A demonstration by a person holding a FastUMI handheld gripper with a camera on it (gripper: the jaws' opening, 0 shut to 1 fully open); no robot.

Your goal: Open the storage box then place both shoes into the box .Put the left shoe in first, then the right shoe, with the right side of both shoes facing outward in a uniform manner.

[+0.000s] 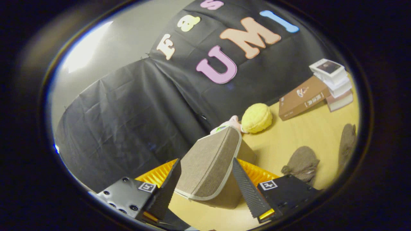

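A tilted view along a handheld gripper point(205, 179) over a pale wooden table point(289, 141), backed by a black cloth wall point(128, 112). The two fingers are spread apart, and the raised lid point(208, 166) of a grey-brown fabric storage box point(231, 192) stands between them; the left finger's tip lies against the lid's edge, but whether the right finger touches it cannot be told. The lid, trimmed in pale piping, is tipped up on edge above the box, which sits on the table just ahead of the fingers. Beyond the box, near the table's far edge by the cloth, lies a small pink plush toy point(231, 122) with a yellow, brain-shaped plush point(257, 118) touching it. To the right of the box, well apart from it, lie two grey-brown shoes point(301, 163), one near the right finger and the other point(348, 141) toward the table's right edge. At the far right corner, a brown book point(303, 99) leans against a stack of pale books point(335, 83).
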